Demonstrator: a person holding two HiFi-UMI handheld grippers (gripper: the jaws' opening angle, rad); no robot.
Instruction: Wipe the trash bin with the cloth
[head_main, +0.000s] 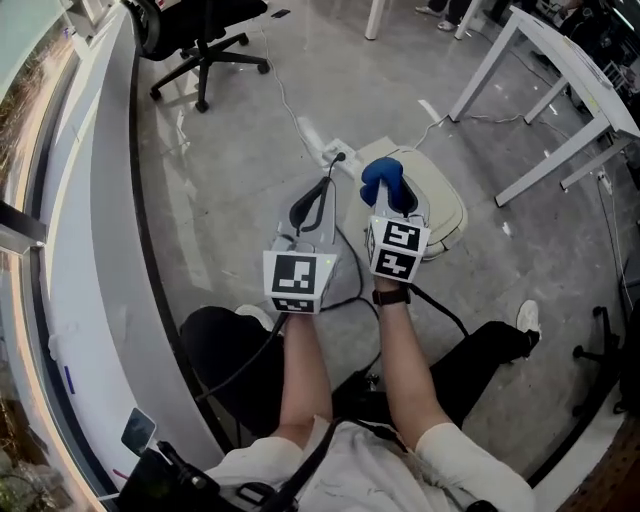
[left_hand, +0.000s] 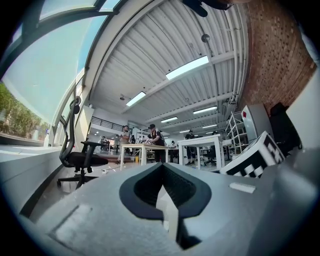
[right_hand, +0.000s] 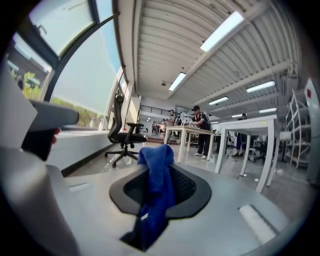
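Observation:
In the head view both grippers are held above the person's lap, over a grey floor. My right gripper is shut on a blue cloth, which bunches out past its tip. Right behind it on the floor stands a cream trash bin with a rounded lid, partly hidden by that gripper. In the right gripper view the blue cloth hangs pinched between the jaws; the bin does not show there. My left gripper is beside the right one, shut with nothing in it; its jaws meet.
A white power strip with cables lies on the floor just beyond the grippers. A black office chair stands at the far left, white table legs at the right. A long white window ledge runs along the left.

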